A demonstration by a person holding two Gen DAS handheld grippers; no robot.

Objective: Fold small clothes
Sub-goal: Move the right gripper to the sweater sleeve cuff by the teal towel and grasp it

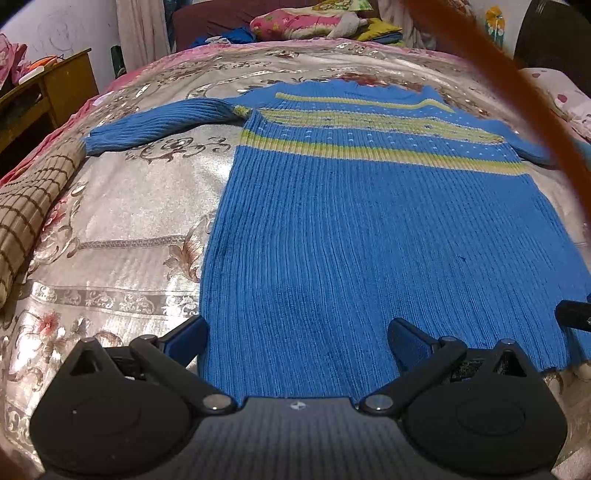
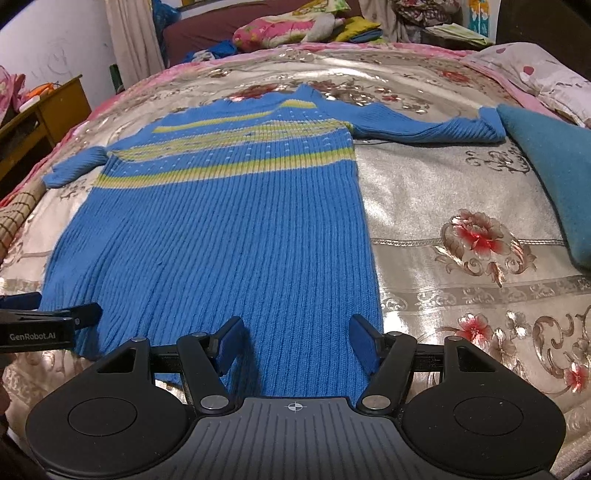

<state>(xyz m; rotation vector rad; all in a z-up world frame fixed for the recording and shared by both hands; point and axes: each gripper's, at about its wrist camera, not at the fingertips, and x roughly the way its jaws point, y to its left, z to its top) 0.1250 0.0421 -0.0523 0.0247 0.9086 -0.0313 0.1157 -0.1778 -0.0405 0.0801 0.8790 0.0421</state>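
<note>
A blue ribbed knit sweater (image 1: 369,229) with yellow-green stripes lies flat on the bed, hem toward me, sleeves spread out to both sides; it also shows in the right wrist view (image 2: 229,229). My left gripper (image 1: 299,336) is open over the left part of the hem, its fingers straddling the sweater's left edge. My right gripper (image 2: 295,339) is open over the right part of the hem. The left gripper's fingers (image 2: 85,314) show at the left edge of the right wrist view, at the hem's left corner.
The bed has a shiny floral cover (image 2: 461,229). A checked beige cloth (image 1: 33,199) lies at the left, a teal cloth (image 2: 554,166) at the right. Pillows and piled clothes (image 2: 295,26) sit at the far end. A wooden stand (image 1: 62,85) is far left.
</note>
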